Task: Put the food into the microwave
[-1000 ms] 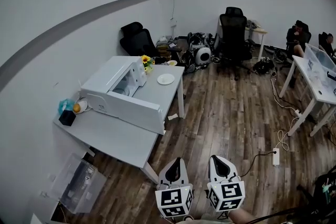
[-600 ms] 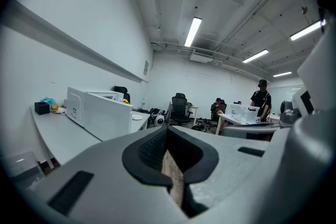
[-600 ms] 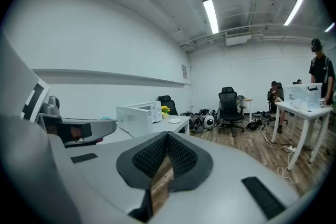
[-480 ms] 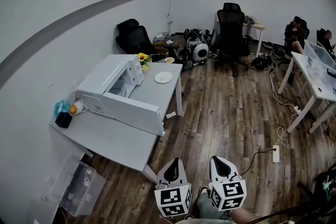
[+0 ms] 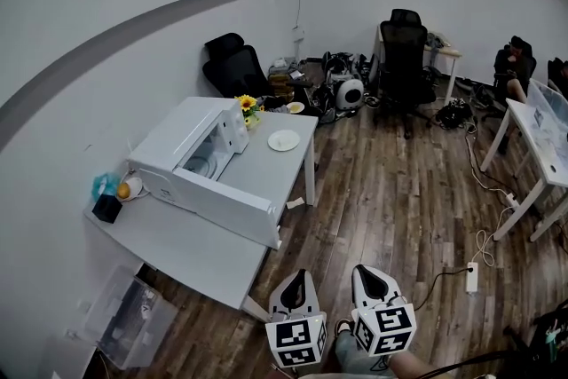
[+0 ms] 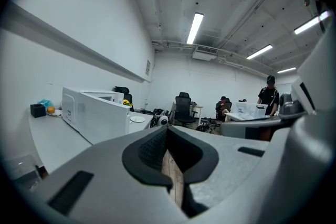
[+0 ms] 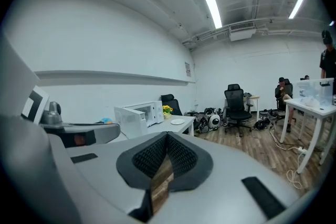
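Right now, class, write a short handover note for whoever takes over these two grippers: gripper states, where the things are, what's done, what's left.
Left gripper and right gripper: both shut, empty, over the floor short of the table.
Microwave: on the table, door open.
Food: an orange item at the table's left end, beside the microwave. The white plate at the other end looks empty.
Done: door open.
Left: pick up the food and put it inside.
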Demonstrator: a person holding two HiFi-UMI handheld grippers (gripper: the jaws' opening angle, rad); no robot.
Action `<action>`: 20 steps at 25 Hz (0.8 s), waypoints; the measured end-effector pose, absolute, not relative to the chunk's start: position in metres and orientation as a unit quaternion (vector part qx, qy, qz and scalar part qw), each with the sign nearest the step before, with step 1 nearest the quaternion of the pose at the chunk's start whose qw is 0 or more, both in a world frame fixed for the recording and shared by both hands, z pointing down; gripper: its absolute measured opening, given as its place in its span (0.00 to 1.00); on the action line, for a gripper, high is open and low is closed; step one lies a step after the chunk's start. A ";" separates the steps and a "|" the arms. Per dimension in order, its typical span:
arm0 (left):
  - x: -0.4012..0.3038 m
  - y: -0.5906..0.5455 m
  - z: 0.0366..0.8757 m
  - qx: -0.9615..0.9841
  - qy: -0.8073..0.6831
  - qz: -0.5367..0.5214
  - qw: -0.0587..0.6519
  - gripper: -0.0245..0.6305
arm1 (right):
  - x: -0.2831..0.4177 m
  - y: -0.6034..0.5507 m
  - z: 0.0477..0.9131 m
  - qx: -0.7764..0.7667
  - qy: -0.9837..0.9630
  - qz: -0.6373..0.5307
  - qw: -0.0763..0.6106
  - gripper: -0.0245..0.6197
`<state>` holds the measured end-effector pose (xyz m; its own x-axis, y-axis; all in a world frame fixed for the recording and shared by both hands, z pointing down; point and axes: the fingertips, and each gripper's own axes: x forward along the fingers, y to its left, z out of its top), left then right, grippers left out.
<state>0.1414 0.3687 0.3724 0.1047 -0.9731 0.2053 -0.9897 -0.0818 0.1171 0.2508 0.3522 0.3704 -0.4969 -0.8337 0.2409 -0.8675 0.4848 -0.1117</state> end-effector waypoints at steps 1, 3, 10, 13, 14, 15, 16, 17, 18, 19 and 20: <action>0.142 0.360 0.373 0.733 -0.669 0.037 0.114 0.04 | 0.250 0.344 0.369 0.492 -0.860 0.113 0.075 0.06; 0.144 0.344 0.375 0.731 -0.671 0.038 0.118 0.04 | 0.249 0.326 0.368 0.487 -0.862 0.116 0.074 0.06; 0.153 0.284 0.366 0.723 -0.681 0.037 0.110 0.04 | 0.257 0.264 0.365 0.474 -0.869 0.116 0.079 0.06; 0.154 0.261 0.364 0.718 -0.687 0.036 0.106 0.04 | 0.259 0.237 0.364 0.470 -0.871 0.118 0.077 0.06; 0.153 0.255 0.365 0.716 -0.689 0.036 0.106 0.04 | 0.259 0.230 0.364 0.467 -0.873 0.118 0.077 0.06; 0.153 0.248 0.366 0.714 -0.691 0.036 0.108 0.04 | 0.258 0.223 0.364 0.464 -0.874 0.118 0.078 0.06; 0.153 0.241 0.368 0.712 -0.692 0.037 0.110 0.04 | 0.257 0.216 0.365 0.461 -0.876 0.119 0.079 0.06; 0.153 0.235 0.370 0.711 -0.693 0.039 0.112 0.04 | 0.257 0.209 0.368 0.458 -0.877 0.121 0.083 0.06; 0.154 0.229 0.372 0.710 -0.694 0.041 0.114 0.04 | 0.256 0.202 0.371 0.455 -0.877 0.125 0.087 0.06; 0.155 0.223 0.373 0.709 -0.695 0.043 0.115 0.04 | 0.256 0.196 0.374 0.452 -0.878 0.129 0.090 0.06; 0.156 0.218 0.374 0.708 -0.696 0.045 0.114 0.04 | 0.257 0.189 0.377 0.450 -0.878 0.134 0.093 0.06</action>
